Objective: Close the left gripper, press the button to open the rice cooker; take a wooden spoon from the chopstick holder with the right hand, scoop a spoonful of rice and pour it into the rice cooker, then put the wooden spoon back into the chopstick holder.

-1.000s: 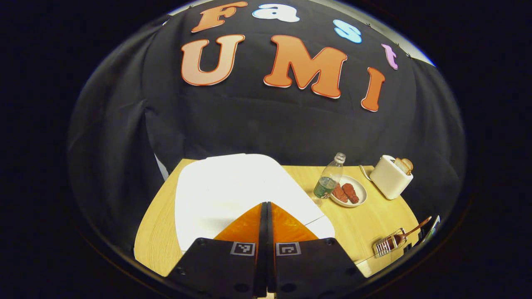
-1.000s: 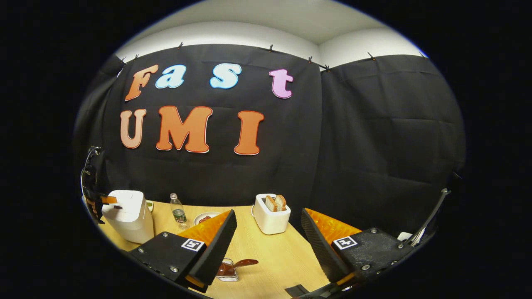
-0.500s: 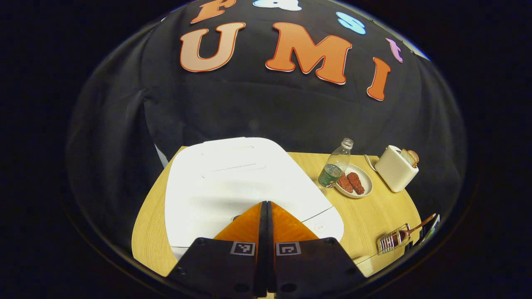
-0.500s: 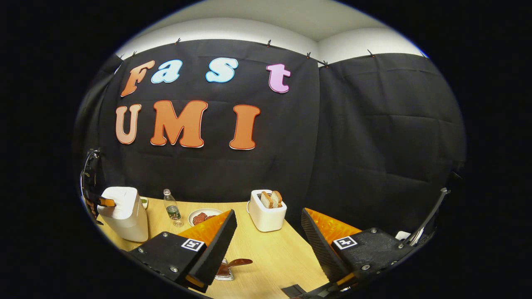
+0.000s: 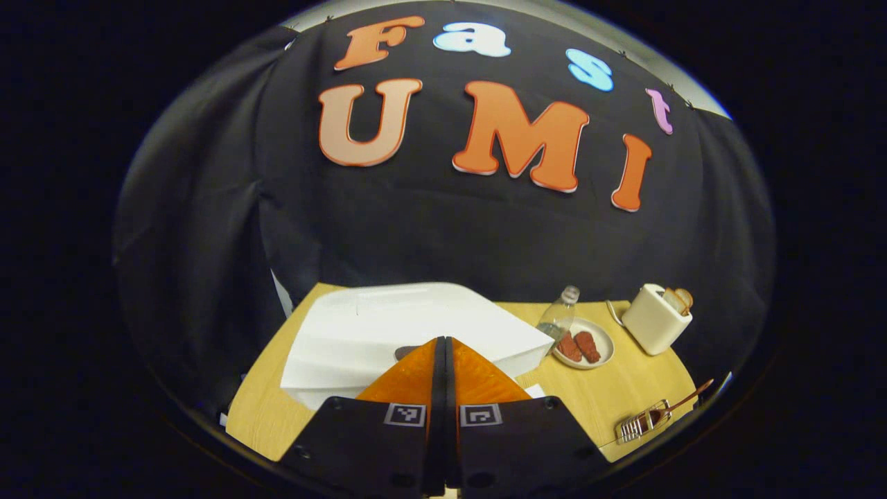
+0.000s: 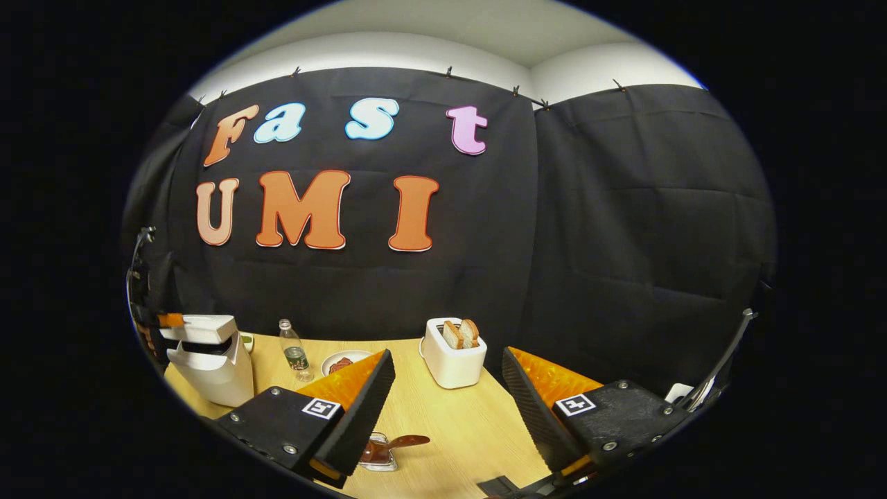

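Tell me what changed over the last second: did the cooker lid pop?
Yes: the rice cooker lid has sprung up and now stands ajar. The left gripper, shut throughout, has lifted off it. The right gripper stays open above the wooden spoon, still in its holder.

— Can we read any writing on the things on the table?

— None that we can make out. The bottle point(image 6: 294, 353) wears a green label, but its print is too small for us to tell.

— And on the grippers?

— We see square black-and-white coded markers point(image 5: 405, 414), one on each finger of the left gripper point(image 5: 443, 344), and one on each finger of the right gripper point(image 6: 447, 355). They are block patterns; we read no letters or numbers in them.

— The rice cooker point(image 5: 388, 326) and the toaster point(image 6: 454, 364)?

— Both look plain white to us, and any brand mark is too small to tell.
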